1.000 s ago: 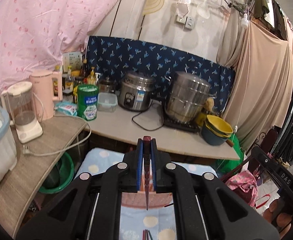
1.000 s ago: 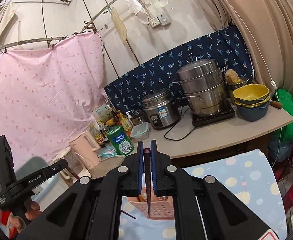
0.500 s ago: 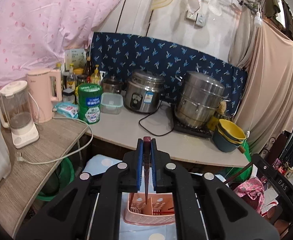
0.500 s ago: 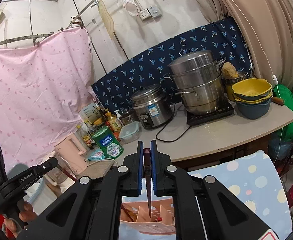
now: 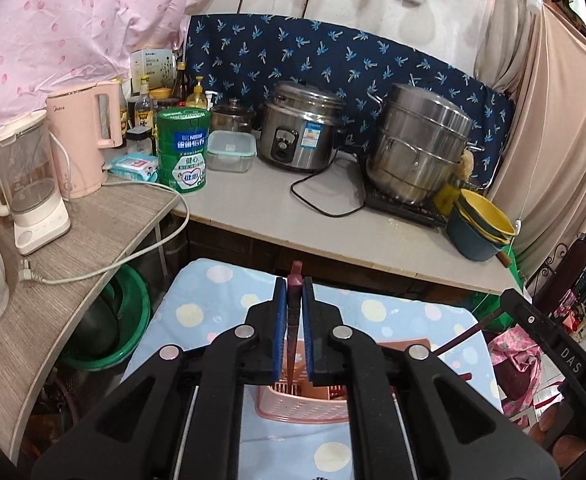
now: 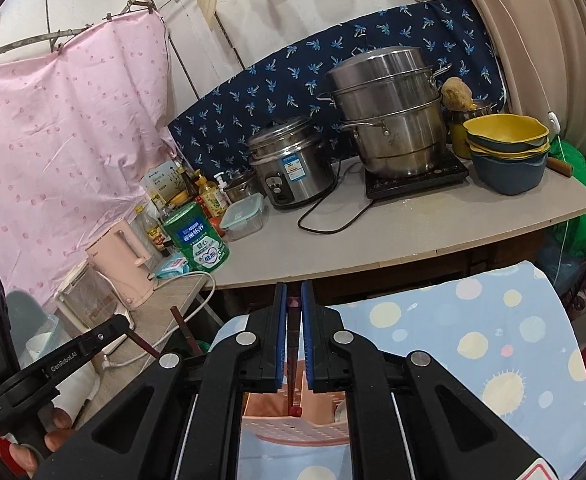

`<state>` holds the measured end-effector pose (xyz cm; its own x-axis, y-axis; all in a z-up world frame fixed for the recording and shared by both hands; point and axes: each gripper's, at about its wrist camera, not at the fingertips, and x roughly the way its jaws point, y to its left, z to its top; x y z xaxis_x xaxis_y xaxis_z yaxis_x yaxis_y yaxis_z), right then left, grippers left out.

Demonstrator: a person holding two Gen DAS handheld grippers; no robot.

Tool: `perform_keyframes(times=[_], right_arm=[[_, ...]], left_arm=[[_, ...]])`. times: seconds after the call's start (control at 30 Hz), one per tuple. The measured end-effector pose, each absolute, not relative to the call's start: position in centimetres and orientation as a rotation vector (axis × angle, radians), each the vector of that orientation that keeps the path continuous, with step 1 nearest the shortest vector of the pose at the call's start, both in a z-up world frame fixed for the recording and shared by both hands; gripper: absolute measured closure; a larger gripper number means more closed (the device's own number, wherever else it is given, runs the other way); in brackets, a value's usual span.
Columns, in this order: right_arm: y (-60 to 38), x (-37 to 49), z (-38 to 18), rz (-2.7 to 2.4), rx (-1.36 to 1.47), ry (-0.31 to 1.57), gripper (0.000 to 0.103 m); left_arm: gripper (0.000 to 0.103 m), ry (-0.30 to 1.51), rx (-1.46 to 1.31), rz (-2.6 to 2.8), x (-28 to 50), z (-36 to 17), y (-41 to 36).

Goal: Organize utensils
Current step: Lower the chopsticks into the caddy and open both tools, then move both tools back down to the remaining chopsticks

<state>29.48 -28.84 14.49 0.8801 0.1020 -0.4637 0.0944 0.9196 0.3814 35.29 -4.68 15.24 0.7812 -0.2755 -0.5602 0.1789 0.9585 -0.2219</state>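
Each gripper, left (image 5: 294,332) and right (image 6: 293,336), has its jaws pinching one dark red chopstick (image 5: 293,322), tip down over the pink basket (image 5: 301,404) at 6 o'clock. If released tilted, a stick may hit a divider and tip out onto the dotted cloth (image 5: 221,312)

Two black two-finger grippers (image 5: 294,288) (image 6: 293,292); two dark red chopsticks (image 5: 293,320) (image 6: 291,344); one pink perforated plastic basket (image 5: 305,406); one steel rice cooker (image 5: 299,132); one stacked steel steamer pot (image 5: 417,142); one green tin (image 5: 181,149).
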Motion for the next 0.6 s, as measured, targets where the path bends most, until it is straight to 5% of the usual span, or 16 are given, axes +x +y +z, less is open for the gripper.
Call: perform_keyframes(times=[0.1, 0.17, 0.2, 0.6], right_arm=[[-28.6, 28.9, 14.5, -0.011, 0.394, 0.487, 0.088], [-28.5, 28.7, 14.6, -0.010, 0.393, 0.488, 0.087], [-28.6, 28.5, 14.7, -0.008, 0.395, 0.485, 0.084], [-27.5, 24.1, 15.3, 0.033, 0.390, 0.493, 0.077]], left_arm=[[0.088, 0.628, -0.150, -0.242, 35.0, 14.9, -4.7], [0.065, 0.619, -0.150, -0.230, 34.7, 14.9, -4.7], [0.062, 0.610, -0.147, -0.222, 34.4, 15.0, -4.6], [0.058, 0.612, -0.112, -0.215, 30.7, 15.0, -4.2]])
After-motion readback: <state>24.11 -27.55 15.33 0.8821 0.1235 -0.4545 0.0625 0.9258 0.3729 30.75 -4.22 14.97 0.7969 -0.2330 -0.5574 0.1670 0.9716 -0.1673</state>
